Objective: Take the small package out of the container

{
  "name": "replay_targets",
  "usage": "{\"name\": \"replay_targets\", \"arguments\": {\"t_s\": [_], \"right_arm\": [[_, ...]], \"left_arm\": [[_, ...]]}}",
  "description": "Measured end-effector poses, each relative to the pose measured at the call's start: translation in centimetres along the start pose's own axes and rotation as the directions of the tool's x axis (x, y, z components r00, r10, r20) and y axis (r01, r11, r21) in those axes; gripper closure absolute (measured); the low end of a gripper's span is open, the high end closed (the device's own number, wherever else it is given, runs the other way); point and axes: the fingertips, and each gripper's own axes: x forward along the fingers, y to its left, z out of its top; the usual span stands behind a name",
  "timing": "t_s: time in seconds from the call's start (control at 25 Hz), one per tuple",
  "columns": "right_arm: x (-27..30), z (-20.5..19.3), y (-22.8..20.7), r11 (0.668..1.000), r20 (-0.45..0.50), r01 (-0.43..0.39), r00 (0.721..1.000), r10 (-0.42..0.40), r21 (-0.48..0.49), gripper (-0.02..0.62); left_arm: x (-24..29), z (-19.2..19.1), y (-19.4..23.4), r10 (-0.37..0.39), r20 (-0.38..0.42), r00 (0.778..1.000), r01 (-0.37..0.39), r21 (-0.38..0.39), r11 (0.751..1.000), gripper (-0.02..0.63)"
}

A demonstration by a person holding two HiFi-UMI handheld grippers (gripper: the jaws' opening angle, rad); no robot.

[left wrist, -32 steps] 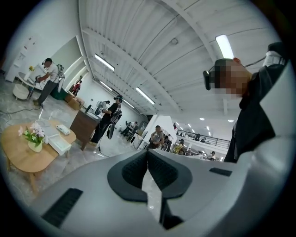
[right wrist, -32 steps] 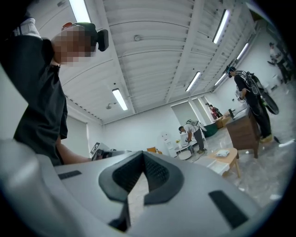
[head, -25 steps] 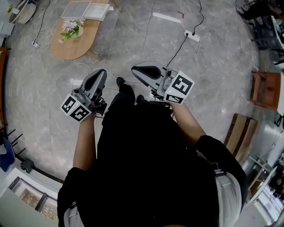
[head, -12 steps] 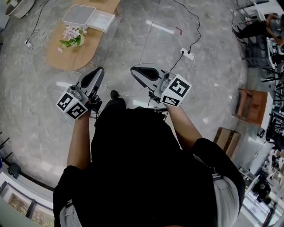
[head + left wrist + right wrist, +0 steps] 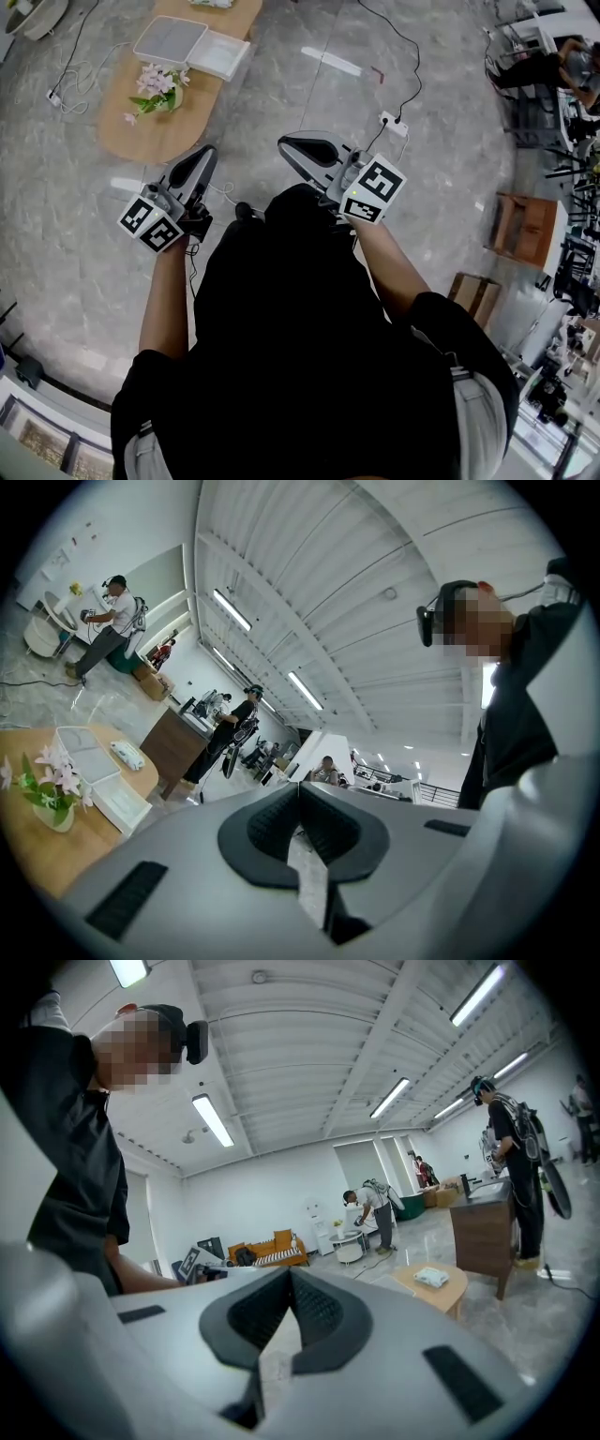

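Note:
A light wooden table (image 5: 159, 131) stands ahead at upper left. On it lie a white square container (image 5: 169, 39) and a flat white lid or tray (image 5: 217, 54). In the left gripper view a small white package (image 5: 127, 754) lies on the table beyond the container (image 5: 87, 752). The right gripper view also shows the package (image 5: 431, 1277) on the table. My left gripper (image 5: 204, 152) and right gripper (image 5: 284, 143) are held out in front of the person's body, well short of the table. Both are shut with nothing between the jaws.
A vase of pink flowers (image 5: 157, 86) stands on the table's near part. A power strip (image 5: 393, 124) with cables lies on the marble floor. Wooden crates (image 5: 523, 225) sit at the right. A dark wooden cabinet (image 5: 173, 747) and other people stand beyond the table.
The person has walked forward: the table and power strip have slid down the head view, nearer to me. Both grippers stay shut and held out in front.

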Motion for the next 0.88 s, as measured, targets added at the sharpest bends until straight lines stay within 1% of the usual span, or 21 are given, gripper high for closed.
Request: {"name": "replay_targets", "arguments": {"t_s": [0.16,0.36,0.52,0.72,0.8,0.88], "right_arm": [[1.3,1.1,-1.5,1.000,0.004,0.000,1.000,0.000,-0.015,0.584],[2.7,1.4,-4.9,1.000,-0.001,-0.002,1.000,0.002,-0.007,0.584],[4.1,2.2,-7.5,0.999,0.003,-0.030,1.000,0.030,-0.012,0.584],[6.0,3.2,-11.9,0.997,-0.009,-0.067,0.998,0.067,-0.029,0.584],[6.5,3.7,-14.2,0.997,-0.005,-0.077,0.997,0.077,-0.023,0.584],[6.9,4.4,-16.8,0.997,0.000,-0.077,0.997,0.077,-0.012,0.584]], "left_arm": [[0.5,1.1,1.4,-0.005,0.025,1.000,0.006,-0.038,0.999,0.591],[1.8,2.6,3.8,0.006,0.039,0.999,-0.004,-0.036,0.999,0.590],[3.6,3.5,6.0,0.028,0.042,0.999,-0.026,-0.029,0.999,0.589],[7.1,5.0,9.2,0.067,0.038,0.997,-0.066,-0.017,0.998,0.591],[8.9,5.6,10.5,0.081,0.036,0.996,-0.081,-0.014,0.997,0.591],[10.7,6.0,11.8,0.097,0.023,0.995,-0.097,0.004,0.995,0.591]]}}
